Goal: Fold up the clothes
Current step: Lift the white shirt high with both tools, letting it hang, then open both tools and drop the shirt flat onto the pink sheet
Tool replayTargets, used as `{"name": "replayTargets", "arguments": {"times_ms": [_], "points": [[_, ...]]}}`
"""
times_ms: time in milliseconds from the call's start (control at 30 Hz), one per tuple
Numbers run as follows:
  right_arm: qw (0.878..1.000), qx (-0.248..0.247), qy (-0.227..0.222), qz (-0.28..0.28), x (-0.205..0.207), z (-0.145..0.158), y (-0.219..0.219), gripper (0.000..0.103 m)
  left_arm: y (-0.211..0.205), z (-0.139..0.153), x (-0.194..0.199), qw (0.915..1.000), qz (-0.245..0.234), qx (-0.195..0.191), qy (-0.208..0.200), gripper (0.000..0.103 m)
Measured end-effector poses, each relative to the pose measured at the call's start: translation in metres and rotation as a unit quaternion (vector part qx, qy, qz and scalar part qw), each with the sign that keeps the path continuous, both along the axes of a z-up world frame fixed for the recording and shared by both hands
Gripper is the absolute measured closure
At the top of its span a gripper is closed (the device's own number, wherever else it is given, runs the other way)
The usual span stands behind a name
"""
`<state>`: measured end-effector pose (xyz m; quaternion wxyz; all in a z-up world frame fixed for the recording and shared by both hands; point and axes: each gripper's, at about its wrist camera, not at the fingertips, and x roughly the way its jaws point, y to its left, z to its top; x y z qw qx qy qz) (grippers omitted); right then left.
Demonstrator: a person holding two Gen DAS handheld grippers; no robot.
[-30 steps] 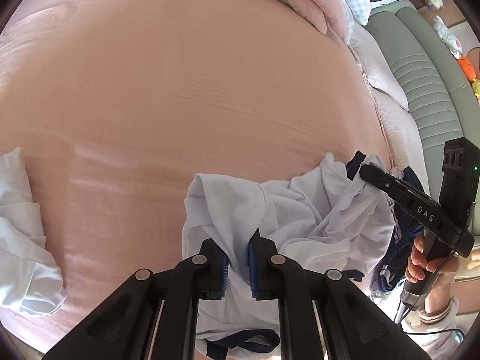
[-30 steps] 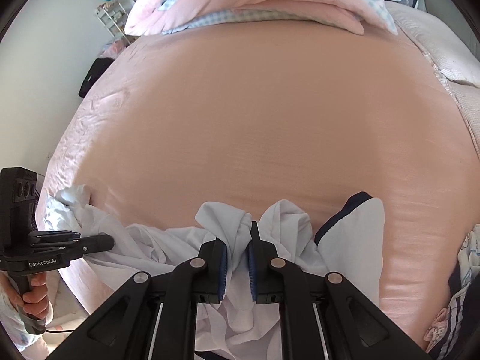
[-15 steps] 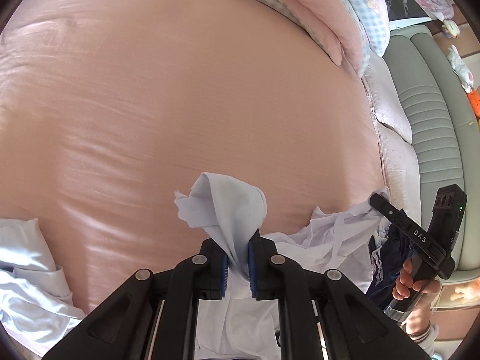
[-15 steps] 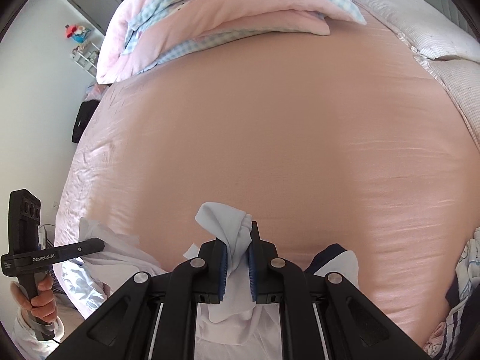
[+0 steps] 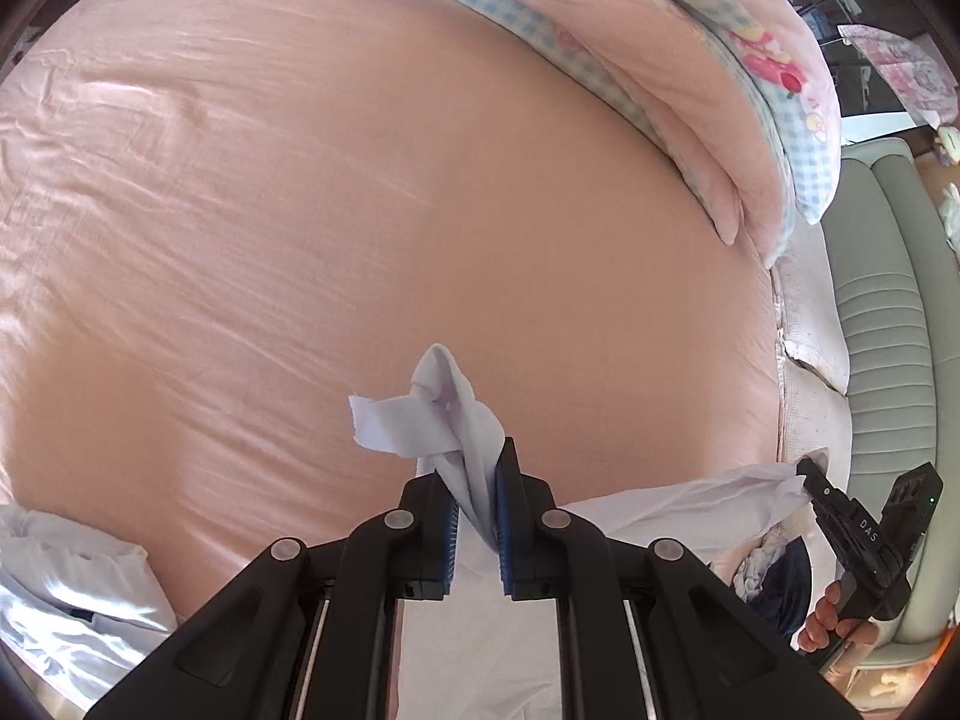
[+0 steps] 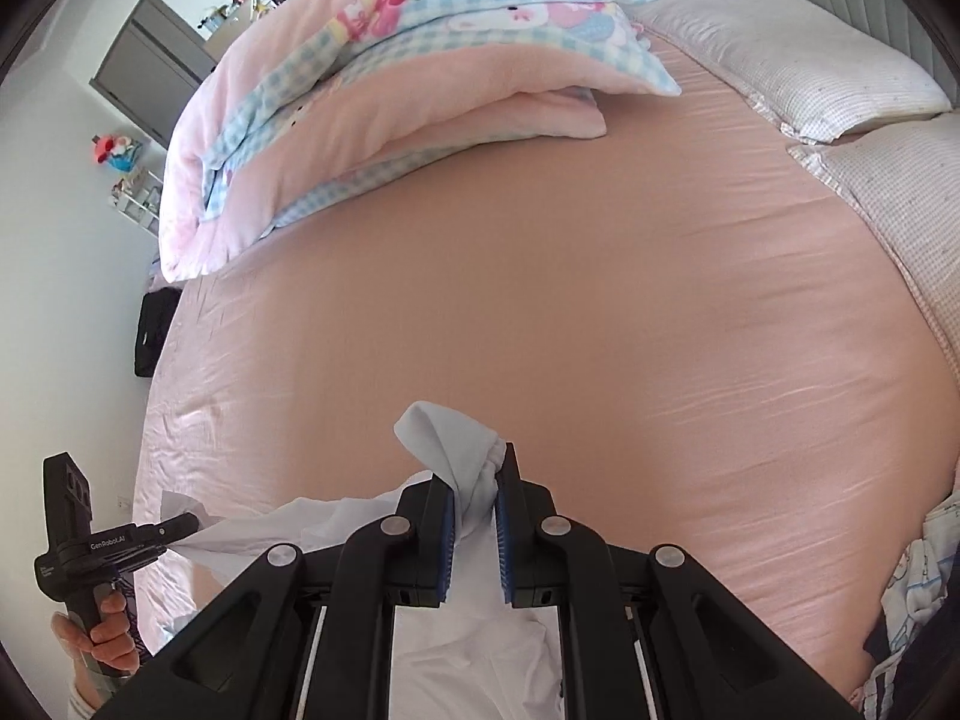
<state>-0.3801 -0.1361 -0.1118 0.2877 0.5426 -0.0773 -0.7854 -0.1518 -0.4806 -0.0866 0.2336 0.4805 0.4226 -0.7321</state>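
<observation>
A white garment (image 5: 678, 510) hangs stretched between both grippers above the pink bed sheet (image 5: 360, 210). My left gripper (image 5: 477, 483) is shut on a bunched corner of it, which pokes up past the blue pads. In the right wrist view my right gripper (image 6: 477, 489) is shut on another bunched corner of the white garment (image 6: 456, 450). Each gripper shows in the other's view: the right gripper (image 5: 807, 471) at the far right, the left gripper (image 6: 186, 522) at the lower left, both pinching cloth. The garment's lower part is hidden under the gripper bodies.
A folded pink and blue checked quilt (image 6: 390, 90) lies at the bed's far end, with pale pillows (image 6: 810, 72) beside it. More white clothes (image 5: 66, 588) lie at the lower left, dark and patterned clothes (image 5: 774, 570) at the lower right. A grey-green headboard (image 5: 882, 330) borders the bed.
Both grippers have lifted the white garment off the heap and carried it further over the bed. The cloth, crumpled before, now stretches between them.
</observation>
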Motion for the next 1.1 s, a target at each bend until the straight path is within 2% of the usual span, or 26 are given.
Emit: {"name": "replayTargets", "arguments": {"times_ms": [333,467,733,900,967,1000,1067,1100], "points": [[0.999,0.011,0.014,-0.037,-0.027,0.005,-0.022,0.094,-0.015,0.018,-0.034,0.9988,0.029,-0.038,-0.014,0.094],[0.997,-0.008,0.025,-0.069,-0.036,0.015,-0.013,0.094,-0.022,0.031,-0.045,0.9969,0.051,-0.059,-0.005,0.094],[0.994,-0.038,0.028,-0.102,-0.052,0.026,0.001,0.094,-0.039,0.044,-0.050,0.9951,0.076,-0.060,0.020,0.094],[0.994,-0.031,0.020,-0.101,-0.056,0.019,-0.008,0.094,-0.041,0.040,-0.056,0.9954,0.074,-0.060,0.009,0.094],[0.995,-0.028,0.013,-0.096,-0.059,0.015,-0.013,0.093,-0.045,0.035,-0.059,0.9959,0.079,-0.043,0.010,0.094],[0.995,-0.024,0.006,-0.096,-0.061,0.013,-0.016,0.090,-0.047,0.032,-0.060,0.9965,0.079,-0.028,0.008,0.093],[0.995,-0.022,-0.006,-0.099,-0.062,0.013,-0.019,0.063,-0.051,0.029,-0.062,0.9968,0.078,-0.010,0.011,0.086],[0.995,-0.023,0.000,-0.102,-0.061,0.016,-0.019,0.031,-0.053,0.028,-0.062,0.9968,0.078,-0.001,0.012,0.084]]}}
